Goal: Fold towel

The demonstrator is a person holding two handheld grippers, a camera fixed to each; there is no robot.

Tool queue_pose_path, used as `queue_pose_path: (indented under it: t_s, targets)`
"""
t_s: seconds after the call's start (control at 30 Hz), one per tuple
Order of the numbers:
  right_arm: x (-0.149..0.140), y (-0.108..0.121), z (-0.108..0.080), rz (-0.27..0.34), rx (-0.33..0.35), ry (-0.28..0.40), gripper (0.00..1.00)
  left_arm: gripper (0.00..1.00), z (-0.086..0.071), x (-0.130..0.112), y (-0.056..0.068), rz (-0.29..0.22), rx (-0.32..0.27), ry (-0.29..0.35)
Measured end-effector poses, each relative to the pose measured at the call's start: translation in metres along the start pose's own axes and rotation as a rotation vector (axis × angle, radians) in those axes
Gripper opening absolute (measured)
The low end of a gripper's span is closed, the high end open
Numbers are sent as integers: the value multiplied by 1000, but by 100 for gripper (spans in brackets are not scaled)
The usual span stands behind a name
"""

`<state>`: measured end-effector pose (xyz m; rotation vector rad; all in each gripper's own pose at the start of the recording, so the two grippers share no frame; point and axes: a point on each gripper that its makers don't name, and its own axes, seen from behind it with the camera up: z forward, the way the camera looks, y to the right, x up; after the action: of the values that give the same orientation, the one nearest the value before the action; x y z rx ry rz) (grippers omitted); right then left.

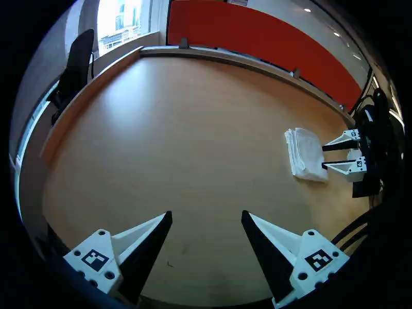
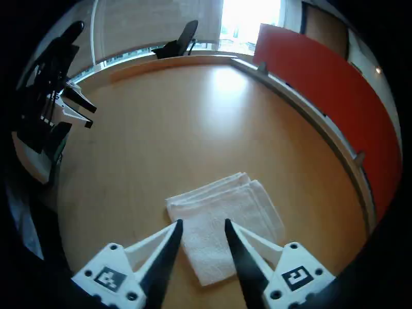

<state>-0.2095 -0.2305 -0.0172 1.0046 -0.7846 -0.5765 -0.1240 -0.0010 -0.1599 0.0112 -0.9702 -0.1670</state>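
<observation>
A white towel (image 2: 226,216) lies folded into a small thick rectangle on the wooden table (image 2: 180,129). My right gripper (image 2: 202,222) is open, its fingertips hovering over the towel's near edge with nothing between them. In the left gripper view the same towel (image 1: 306,153) lies at the far right, and the right gripper (image 1: 324,156) points at its side. My left gripper (image 1: 206,213) is open wide over bare table (image 1: 180,144), well away from the towel. The right gripper view shows the left gripper (image 2: 91,117) far off at the left edge.
An orange partition panel (image 1: 268,41) runs along the table's far side behind a raised rail. A black office chair (image 2: 180,41) stands by the window beyond the table. A wooden ledge (image 1: 77,108) borders the table's other side.
</observation>
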Motion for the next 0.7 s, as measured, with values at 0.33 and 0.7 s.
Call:
queue_pose_path:
  t_s: [0.33,0.7]
  targets:
    - [-11,4,-4,31,-12,-8,69,100,-1,-2,1,0,-2,0]
    - [-50,6,-8,80,-37,-55,69,100,-3,-4,1,2,-3,-1]
